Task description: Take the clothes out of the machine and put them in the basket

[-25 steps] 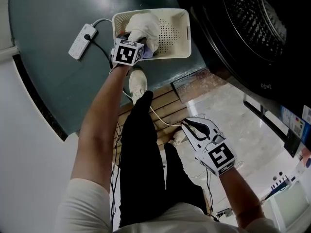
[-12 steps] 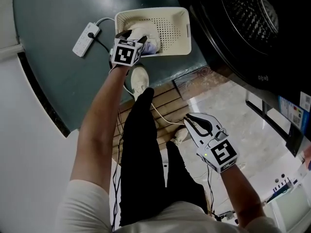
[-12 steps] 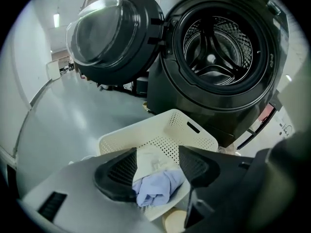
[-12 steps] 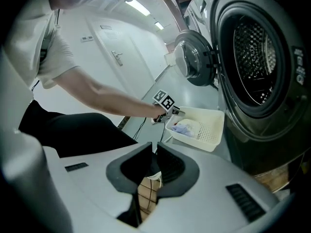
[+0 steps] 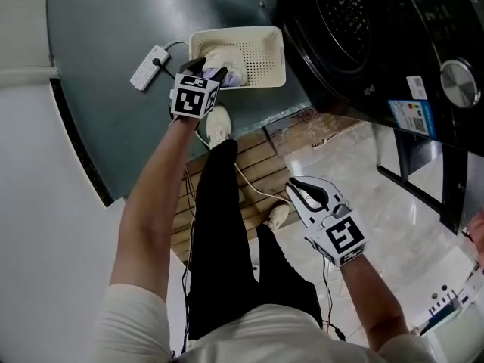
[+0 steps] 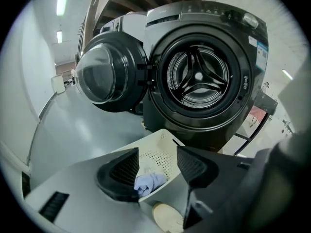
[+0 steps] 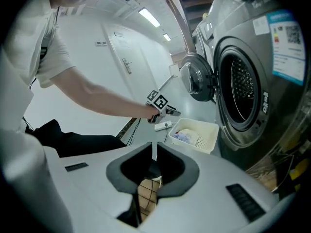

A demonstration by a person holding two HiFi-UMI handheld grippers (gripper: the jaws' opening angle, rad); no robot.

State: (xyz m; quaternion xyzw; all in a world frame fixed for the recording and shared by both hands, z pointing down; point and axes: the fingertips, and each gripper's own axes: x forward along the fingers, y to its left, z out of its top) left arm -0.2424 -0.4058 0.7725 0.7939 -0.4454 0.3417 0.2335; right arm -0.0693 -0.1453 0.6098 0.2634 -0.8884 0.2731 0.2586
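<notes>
**Over the basket: left gripper loose, right one pinched shut**

Just above the near rim of the white basket (image 5: 276, 59), the left gripper (image 5: 206, 69) is hovering with its jaws partly apart. They have just been closing a little, yet nothing is sitting between the pads, and only the laundry below is showing through the gap. The clothes (image 5: 223, 63), a cream piece and a pale blue one, are lying bunched in the basket's left end against its perforated wall. Right of the basket and close beside it, the dark washing machine (image 5: 355, 44) is standing with its round door (image 6: 104, 76) swung wide. Left of the basket, a white power strip (image 5: 149, 66) is lying on the grey floor. On the basket's near side, a white shoe (image 5: 218, 123) is resting under the left gripper. Well back from the basket, toward the person, the right gripper (image 5: 295, 190) is hanging over pale tile, its jaws pressing together on nothing.
</notes>
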